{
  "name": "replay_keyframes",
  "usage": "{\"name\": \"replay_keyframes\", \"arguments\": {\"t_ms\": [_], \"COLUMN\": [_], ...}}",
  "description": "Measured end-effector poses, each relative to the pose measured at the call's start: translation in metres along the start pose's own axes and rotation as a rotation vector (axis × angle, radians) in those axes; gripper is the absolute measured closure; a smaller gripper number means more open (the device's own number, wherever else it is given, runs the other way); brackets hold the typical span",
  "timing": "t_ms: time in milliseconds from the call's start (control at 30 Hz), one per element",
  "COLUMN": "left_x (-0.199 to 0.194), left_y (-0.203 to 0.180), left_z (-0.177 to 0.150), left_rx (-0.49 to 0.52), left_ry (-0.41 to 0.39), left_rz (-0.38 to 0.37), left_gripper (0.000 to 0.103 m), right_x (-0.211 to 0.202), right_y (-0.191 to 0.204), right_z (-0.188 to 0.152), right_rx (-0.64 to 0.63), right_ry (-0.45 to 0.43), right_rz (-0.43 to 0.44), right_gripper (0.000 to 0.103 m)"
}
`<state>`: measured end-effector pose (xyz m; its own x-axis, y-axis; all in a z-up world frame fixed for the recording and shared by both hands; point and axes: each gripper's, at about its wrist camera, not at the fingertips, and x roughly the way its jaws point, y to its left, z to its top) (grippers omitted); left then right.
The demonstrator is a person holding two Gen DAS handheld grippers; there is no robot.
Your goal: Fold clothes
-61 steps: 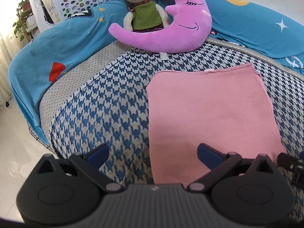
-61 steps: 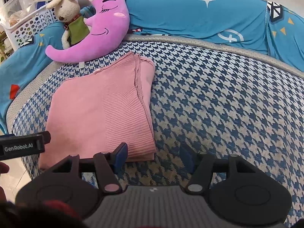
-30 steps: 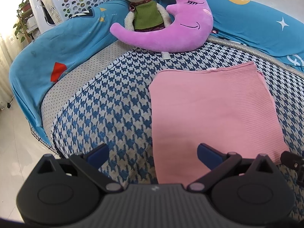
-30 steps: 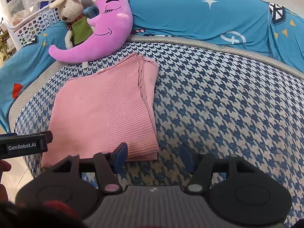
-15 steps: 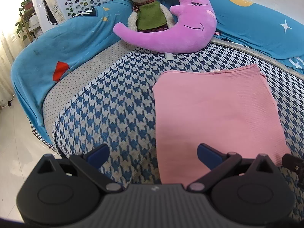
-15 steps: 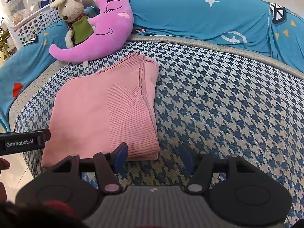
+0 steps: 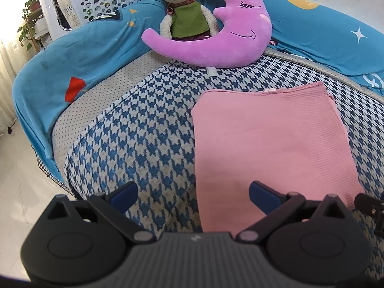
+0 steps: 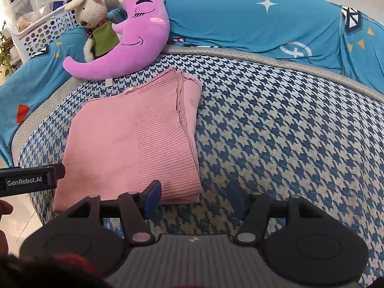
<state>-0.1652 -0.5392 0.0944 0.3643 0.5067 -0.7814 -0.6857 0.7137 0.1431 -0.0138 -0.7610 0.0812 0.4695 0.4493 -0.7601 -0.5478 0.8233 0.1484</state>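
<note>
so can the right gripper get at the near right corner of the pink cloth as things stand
Probably yes. The right gripper is open and empty, just short of the pink cloth's near right corner, with only bare bed cover between.

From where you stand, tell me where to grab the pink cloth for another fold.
Probably the pink cloth by its two near corners, coming from the near bed edge. It lies flat, a neat rectangle, layered edges stacked on its right side. Both the left gripper and right gripper are open just short of that edge.
</note>
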Motion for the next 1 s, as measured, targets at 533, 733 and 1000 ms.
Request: {"name": "replay_keyframes", "arguments": {"t_ms": [533, 733, 1000], "left_x": [-0.003, -0.004, -0.005], "left_y": [-0.007, -0.011, -0.013], "left_z": [-0.001, -0.002, -0.002], "left_rx": [-0.002, 0.008, 0.031], "left_ry": [0.004, 0.003, -0.002], "left_rz": [-0.045, -0.062, -0.086], "left_gripper": [0.000, 0.000, 0.000], "right_x": [-0.002, -0.003, -0.003], "right_y": [0.001, 0.001, 0.002], "right_z": [0.002, 0.001, 0.002], "right_rx": [-0.004, -0.006, -0.009], "right_ry": [-0.007, -0.009, -0.010], "right_rz": [0.007, 0.011, 0.014], "right_gripper": [0.042, 0.042, 0.042]}}
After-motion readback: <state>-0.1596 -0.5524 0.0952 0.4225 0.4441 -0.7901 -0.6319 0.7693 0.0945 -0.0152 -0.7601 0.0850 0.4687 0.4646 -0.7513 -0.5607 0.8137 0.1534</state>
